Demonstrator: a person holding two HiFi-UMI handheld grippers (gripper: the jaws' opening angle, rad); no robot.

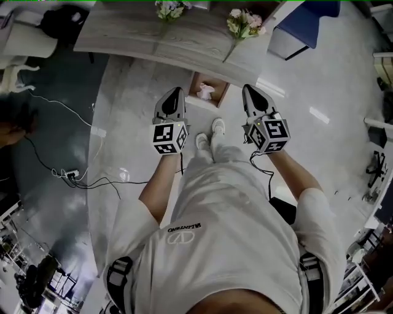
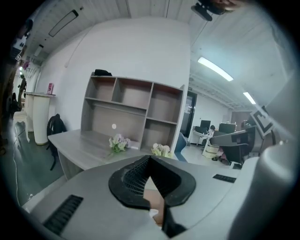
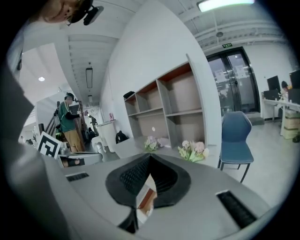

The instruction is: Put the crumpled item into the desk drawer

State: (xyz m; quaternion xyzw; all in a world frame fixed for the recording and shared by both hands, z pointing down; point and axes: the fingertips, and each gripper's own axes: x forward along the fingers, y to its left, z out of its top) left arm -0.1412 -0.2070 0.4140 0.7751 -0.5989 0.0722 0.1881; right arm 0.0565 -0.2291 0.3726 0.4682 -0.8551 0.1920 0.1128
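In the head view the crumpled item (image 1: 206,91), white with a pinkish tint, lies inside the open wooden drawer (image 1: 222,97) under the grey desk (image 1: 147,38). My left gripper (image 1: 176,92) hovers just left of the drawer and is shut, with nothing between its jaws. My right gripper (image 1: 248,89) hovers just right of the drawer, and its jaws also meet at the tip with nothing held. In the left gripper view, a bit of the drawer and a white scrap (image 2: 153,213) show through the gap behind the shut jaws (image 2: 149,159). The right gripper view shows its jaws (image 3: 149,157) touching.
Two flower bunches (image 1: 171,8) (image 1: 244,23) stand on the desk, which has a shelf unit (image 2: 131,112) at the back. A blue chair (image 1: 304,24) stands at the right. Cables and a power strip (image 1: 67,175) lie on the floor at the left. The person's feet (image 1: 210,136) are just in front of the drawer.
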